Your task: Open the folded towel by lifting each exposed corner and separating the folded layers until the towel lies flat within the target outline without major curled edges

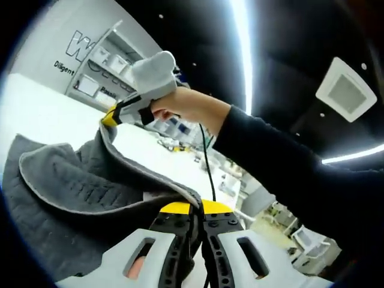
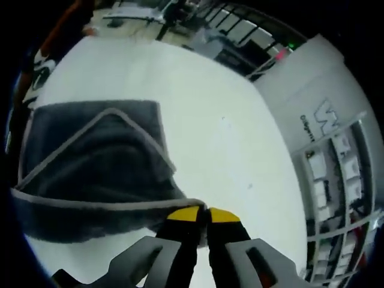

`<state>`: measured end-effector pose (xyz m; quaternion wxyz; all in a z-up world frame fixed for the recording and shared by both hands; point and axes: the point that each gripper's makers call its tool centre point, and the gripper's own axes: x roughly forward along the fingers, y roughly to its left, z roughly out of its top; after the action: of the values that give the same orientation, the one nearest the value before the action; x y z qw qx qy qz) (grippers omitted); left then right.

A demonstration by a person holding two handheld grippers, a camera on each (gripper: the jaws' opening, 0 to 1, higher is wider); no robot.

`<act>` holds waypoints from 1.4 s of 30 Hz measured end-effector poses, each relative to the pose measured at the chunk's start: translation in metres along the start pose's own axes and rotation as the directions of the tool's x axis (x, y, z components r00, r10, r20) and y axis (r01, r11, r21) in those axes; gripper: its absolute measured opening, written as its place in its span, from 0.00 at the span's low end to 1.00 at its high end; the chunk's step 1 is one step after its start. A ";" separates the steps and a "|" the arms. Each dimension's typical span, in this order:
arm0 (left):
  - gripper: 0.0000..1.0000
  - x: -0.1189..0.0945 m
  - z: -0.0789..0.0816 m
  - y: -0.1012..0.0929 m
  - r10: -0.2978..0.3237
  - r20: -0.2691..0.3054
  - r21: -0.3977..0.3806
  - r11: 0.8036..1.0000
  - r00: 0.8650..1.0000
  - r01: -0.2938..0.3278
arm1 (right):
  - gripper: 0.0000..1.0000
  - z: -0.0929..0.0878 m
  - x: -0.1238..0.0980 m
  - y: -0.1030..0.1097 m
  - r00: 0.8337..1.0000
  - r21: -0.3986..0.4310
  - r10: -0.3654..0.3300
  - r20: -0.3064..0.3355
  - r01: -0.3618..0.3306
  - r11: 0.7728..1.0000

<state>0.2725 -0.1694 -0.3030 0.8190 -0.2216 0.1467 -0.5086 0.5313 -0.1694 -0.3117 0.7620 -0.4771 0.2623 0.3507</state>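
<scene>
A dark grey towel [image 1: 72, 198] with a pale hem is held up between both grippers in the left gripper view. My left gripper [image 1: 193, 209] is shut on the towel's hem at the bottom, its yellow tips pressed together. The right gripper [image 1: 108, 117], held by a hand with a dark sleeve [image 1: 282, 168], pinches another point of the hem higher up at the left. In the right gripper view my right gripper [image 2: 201, 214] is shut on a corner of the towel [image 2: 90, 162]. The rest of the towel lies folded in layers on the white table [image 2: 210, 120].
The white table [image 1: 36, 114] stretches beyond the towel. A wall with lettering [image 2: 318, 120] and shelves of white boxes [image 2: 336, 180] stand past its far side. Strip lights [image 1: 243, 48] and a vent [image 1: 347, 90] are on the dark ceiling.
</scene>
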 end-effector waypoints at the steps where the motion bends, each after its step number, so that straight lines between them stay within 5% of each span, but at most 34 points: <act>1: 0.02 0.002 -0.001 0.000 -0.002 -0.005 0.001 1.000 1.000 0.002 | 0.00 -0.002 -0.001 0.000 1.000 0.003 -0.002 0.000 0.002 1.000; 5: 0.02 0.011 -0.008 -0.002 -0.007 -0.029 0.016 1.000 1.000 0.008 | 0.00 -0.010 -0.003 0.000 1.000 0.014 -0.009 -0.002 0.009 1.000; 8: 0.02 0.021 -0.020 -0.003 0.001 -0.076 0.098 0.995 0.997 0.007 | 0.00 -0.016 -0.004 0.001 1.000 0.014 -0.018 -0.002 0.018 1.000; 30: 0.03 0.052 -0.038 -0.014 -0.011 -0.148 0.168 0.985 0.989 0.035 | 0.00 -0.051 -0.013 0.004 0.998 -0.052 -0.062 -0.011 0.061 0.997; 42: 0.03 0.068 -0.065 -0.010 -0.010 -0.234 0.196 0.979 0.972 0.058 | 0.00 -0.092 -0.001 0.012 0.994 -0.071 -0.072 -0.080 0.066 0.995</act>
<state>0.2644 -0.2485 -0.3547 0.8055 -0.0790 0.1853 -0.5572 0.5157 -0.2500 -0.3551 0.7456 -0.5256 0.2646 0.3128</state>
